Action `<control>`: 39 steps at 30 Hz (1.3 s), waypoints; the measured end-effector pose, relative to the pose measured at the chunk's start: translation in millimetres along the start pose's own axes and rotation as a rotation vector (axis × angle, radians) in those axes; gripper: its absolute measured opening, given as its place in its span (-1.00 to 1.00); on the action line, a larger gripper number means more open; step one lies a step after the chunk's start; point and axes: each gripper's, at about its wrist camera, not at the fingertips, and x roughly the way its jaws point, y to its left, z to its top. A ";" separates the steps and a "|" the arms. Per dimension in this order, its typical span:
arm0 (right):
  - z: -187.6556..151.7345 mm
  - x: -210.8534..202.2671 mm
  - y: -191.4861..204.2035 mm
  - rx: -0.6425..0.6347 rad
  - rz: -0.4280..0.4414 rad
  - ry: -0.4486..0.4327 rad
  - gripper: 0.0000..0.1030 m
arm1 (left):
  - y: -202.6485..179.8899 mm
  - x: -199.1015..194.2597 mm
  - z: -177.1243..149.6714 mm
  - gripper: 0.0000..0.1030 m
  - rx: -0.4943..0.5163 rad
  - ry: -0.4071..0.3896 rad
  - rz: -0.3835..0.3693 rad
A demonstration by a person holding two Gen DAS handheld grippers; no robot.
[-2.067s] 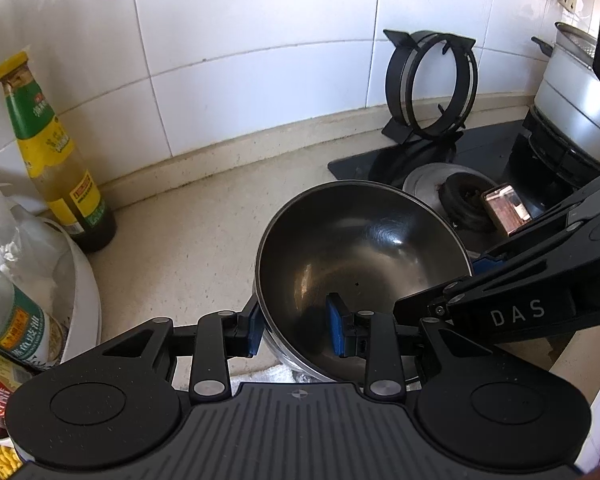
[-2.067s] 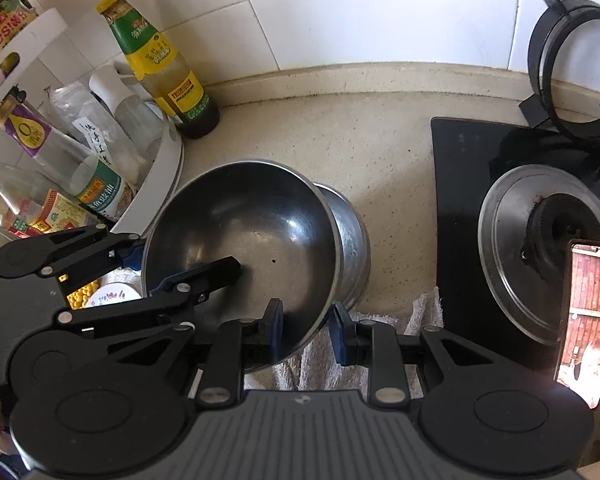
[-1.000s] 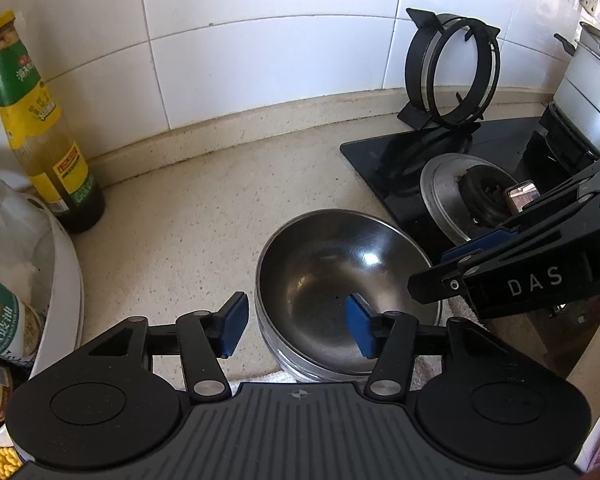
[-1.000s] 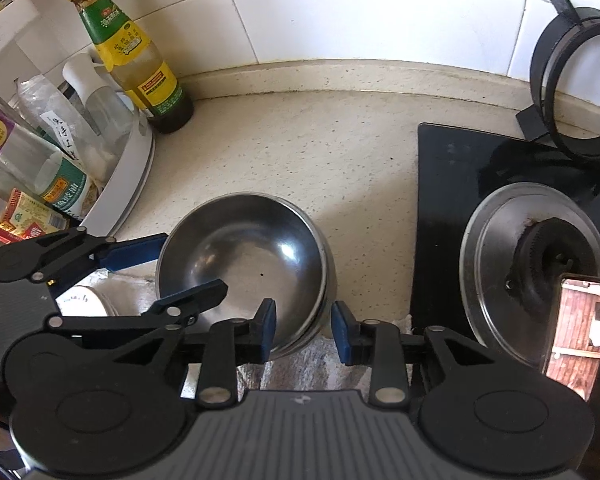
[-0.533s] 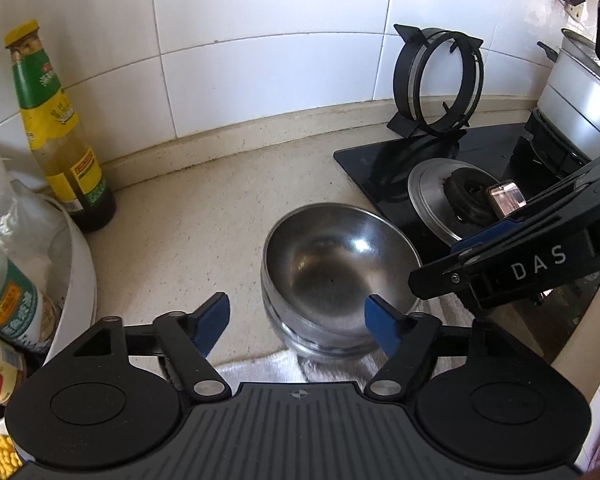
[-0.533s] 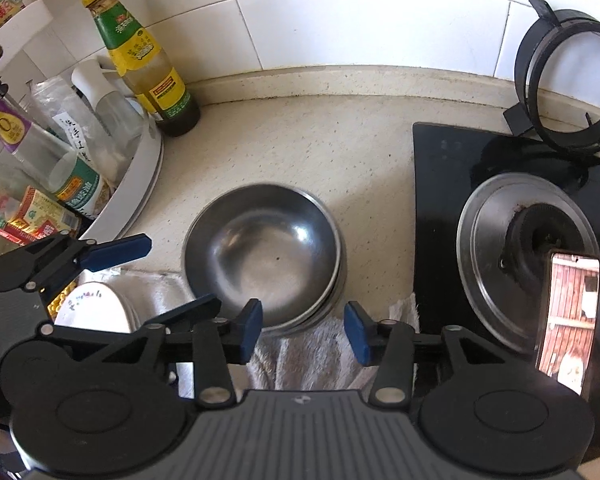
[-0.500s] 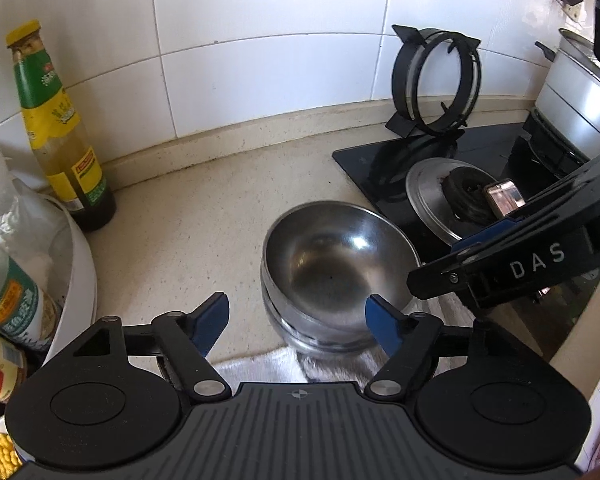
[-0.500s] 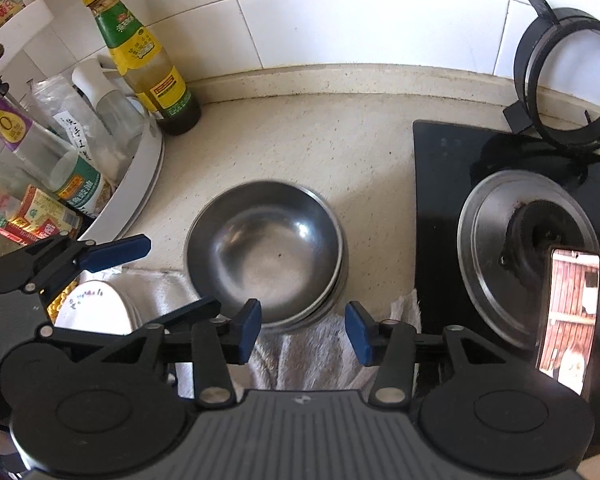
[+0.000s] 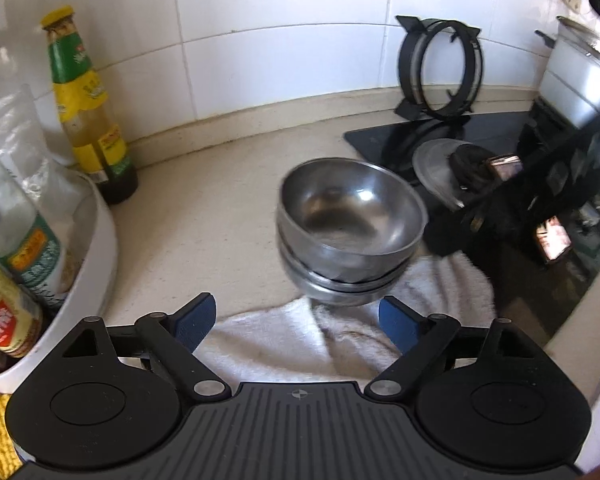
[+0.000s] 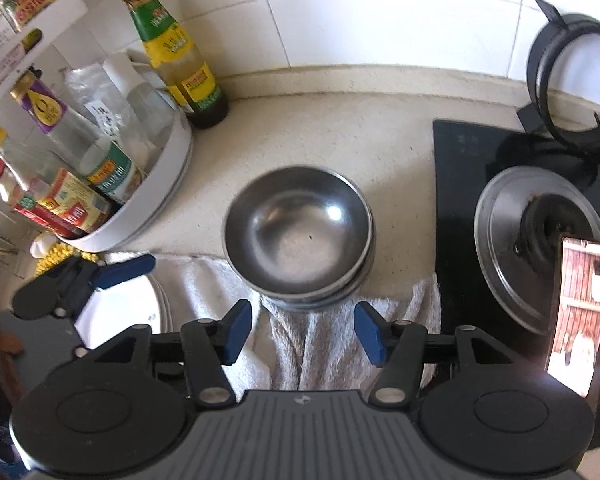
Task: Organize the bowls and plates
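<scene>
Both grippers are pulled back off the top bowl since the earlier frames, where its rim was clamped; it is now nested in the stack.

Left wrist view: left gripper (image 9: 294, 322) jaws are opening, well apart, nothing between the pads. Stacked steel bowls (image 9: 350, 228) are seen just ahead, sitting partly on a white towel (image 9: 300, 344) on the counter (image 9: 204, 208); at least three rims are counted, blur prevents an exact number. One sauce bottle (image 9: 86, 120) is seen at the wall, a white turntable rack (image 9: 96, 240) with bottles at left. One loose pan support (image 9: 440, 66) is leaned on the tiles, one burner (image 9: 456, 168) and one pot (image 9: 580, 80) are seen at right. Right gripper (image 9: 540, 184) is seen blurred beside the bowls, over the hob.

Right wrist view: right gripper (image 10: 304, 332) jaws are opening, apart, only towel is seen between the pads. Bowl stack is seen just ahead, clear of both pads. White plates (image 10: 120, 316) are stacked at left under the left gripper's finger (image 10: 124, 270); count cannot be told. One phone (image 10: 578, 312) is propped at right.
</scene>
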 end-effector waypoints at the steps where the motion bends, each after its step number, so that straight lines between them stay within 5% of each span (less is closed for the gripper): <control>1: 1.3 -1.5 -1.4 -0.004 0.013 -0.002 0.48 | -0.4 2.2 -1.9 0.79 -0.009 0.004 0.006; 23: 40.5 51.5 -57.6 -0.063 0.184 0.047 0.53 | -41.1 58.2 -11.3 0.84 -0.190 -0.015 0.084; 34: 68.6 92.0 -63.8 -0.126 0.270 0.096 0.60 | -50.7 79.5 -11.6 1.00 -0.146 -0.108 0.069; 39: 76.2 107.7 -65.8 -0.172 0.313 0.108 0.80 | -54.9 90.8 -6.0 1.00 -0.116 -0.105 0.069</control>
